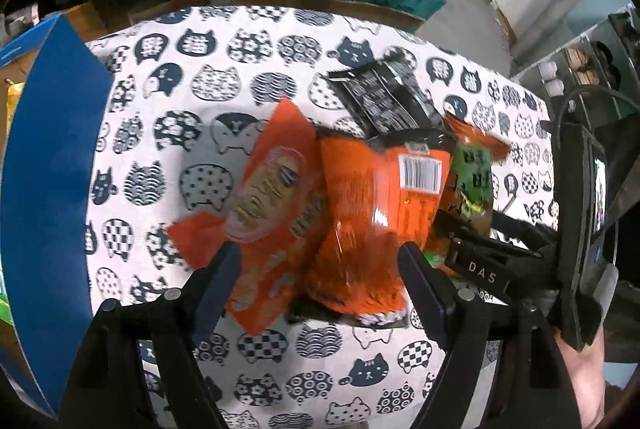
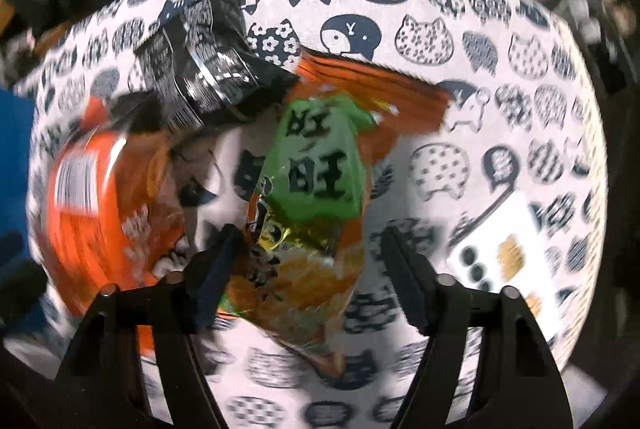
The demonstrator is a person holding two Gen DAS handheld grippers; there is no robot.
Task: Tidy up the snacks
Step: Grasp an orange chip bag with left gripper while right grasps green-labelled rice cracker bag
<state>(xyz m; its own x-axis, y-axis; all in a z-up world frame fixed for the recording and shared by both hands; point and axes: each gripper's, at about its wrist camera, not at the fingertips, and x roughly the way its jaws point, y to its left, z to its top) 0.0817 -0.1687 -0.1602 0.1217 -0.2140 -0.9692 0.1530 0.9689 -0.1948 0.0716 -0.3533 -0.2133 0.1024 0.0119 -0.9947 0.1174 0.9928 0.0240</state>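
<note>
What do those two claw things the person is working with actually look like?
Both are matte black plastic. The left gripper and right gripper each have two angular fingers with dark navy pads and small silver pins at the joints. Seen from the left camera, the right one carries white letters "DAS" and black cables.

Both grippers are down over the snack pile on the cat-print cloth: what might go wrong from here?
The left gripper straddles two overlapping orange packets, so it may pinch both. The right gripper has the green-label packet off-centre against one finger, so it may slip or twist. The black packet resting on the pile may get dragged.
</note>
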